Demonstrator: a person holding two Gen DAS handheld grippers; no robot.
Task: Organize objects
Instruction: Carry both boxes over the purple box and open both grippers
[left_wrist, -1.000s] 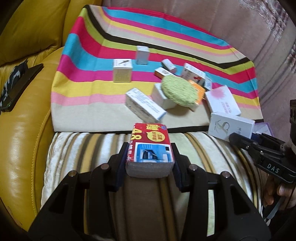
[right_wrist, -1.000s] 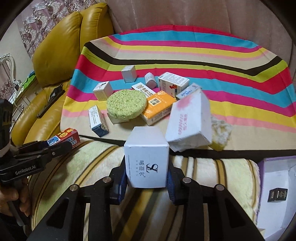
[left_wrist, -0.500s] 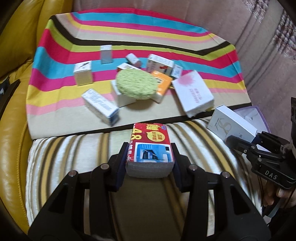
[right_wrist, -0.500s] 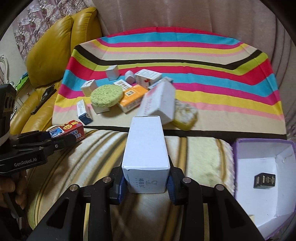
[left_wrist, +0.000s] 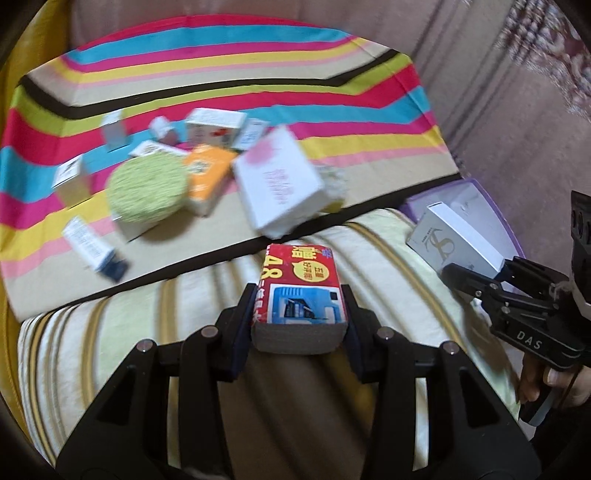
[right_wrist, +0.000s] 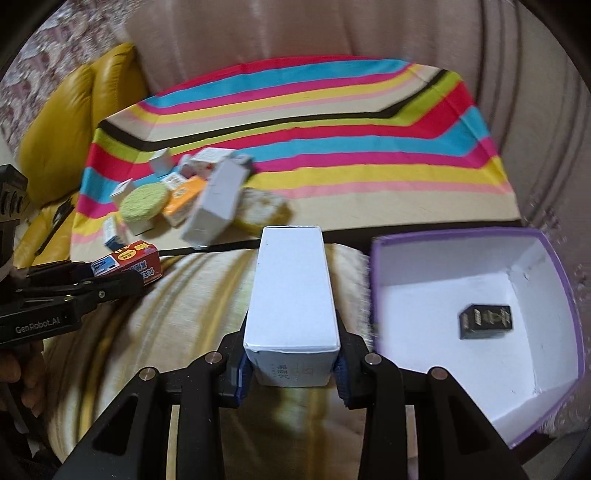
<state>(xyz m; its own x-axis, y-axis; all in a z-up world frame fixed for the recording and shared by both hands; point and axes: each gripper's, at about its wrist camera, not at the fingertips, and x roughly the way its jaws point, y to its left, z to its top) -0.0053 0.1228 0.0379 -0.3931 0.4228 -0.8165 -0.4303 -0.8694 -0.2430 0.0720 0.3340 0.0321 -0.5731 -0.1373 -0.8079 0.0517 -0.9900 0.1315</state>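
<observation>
The left hand-held gripper (left_wrist: 299, 314) is clamped on a red carton (left_wrist: 300, 286) with yellow print and a blue picture, its jaws pressing the two long sides. The right hand-held gripper (right_wrist: 291, 354) is clamped the same way on a tall white box (right_wrist: 291, 291) that points away from the camera. Both hang over a pale cushion with yellow stripes (right_wrist: 184, 314).

Just to the right of the right hand-held gripper sits an open purple-rimmed box (right_wrist: 554, 258) with white walls, and a small black carton (right_wrist: 485, 320) lies on its floor. Nothing stands between the white box and that open box.

Ahead of both, on a striped cloth (left_wrist: 332, 88), lies a blurred cluster: a round green sponge (left_wrist: 147, 192), an orange carton (left_wrist: 207, 177), a large white box with pink print (left_wrist: 280, 184) tilted on an edge, and several small white cartons behind them. A yellow leather sofa (right_wrist: 62, 122) is beyond, to the left.
</observation>
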